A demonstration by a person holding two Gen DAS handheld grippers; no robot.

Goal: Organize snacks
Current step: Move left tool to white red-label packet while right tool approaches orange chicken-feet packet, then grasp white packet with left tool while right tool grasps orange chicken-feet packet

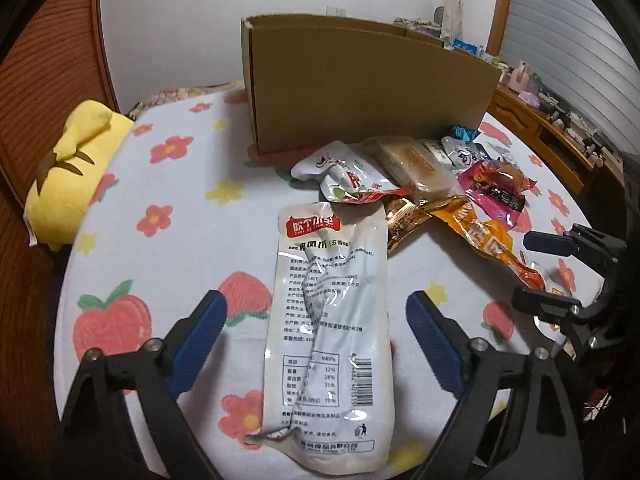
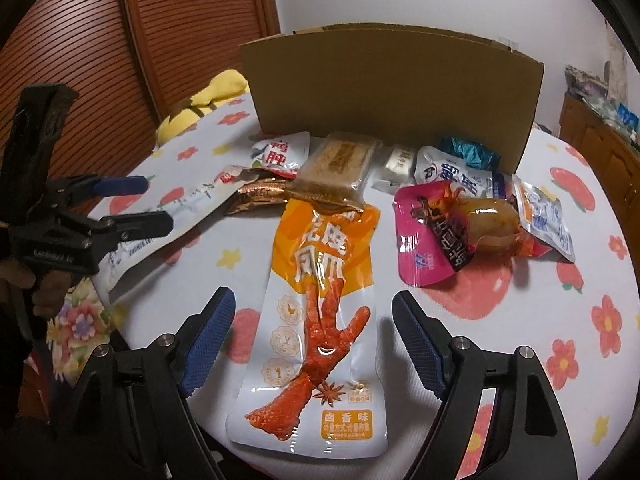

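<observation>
A long white snack packet (image 1: 324, 312) lies back side up on the flowered cover, between the blue pads of my left gripper (image 1: 316, 308), which stands open and clear of it. An orange-and-white chicken-foot packet (image 2: 320, 320) lies between the pads of my right gripper (image 2: 314, 302), also open and not touching it. Each gripper shows in the other view: the right gripper (image 1: 528, 270) over the orange packet (image 1: 484, 240), the left gripper (image 2: 156, 202) over the white packet (image 2: 200, 200). Behind them stands an open cardboard box (image 1: 368, 80) (image 2: 392, 88).
Several more snacks lie in a pile before the box: a pink packet (image 2: 432, 236), a brown cake bar (image 2: 340, 164), white pouches (image 2: 460, 172). A yellow plush pillow (image 1: 76, 168) sits at the far left. A wooden cabinet (image 1: 540, 128) stands to the right, a louvred door (image 2: 80, 60) to the left.
</observation>
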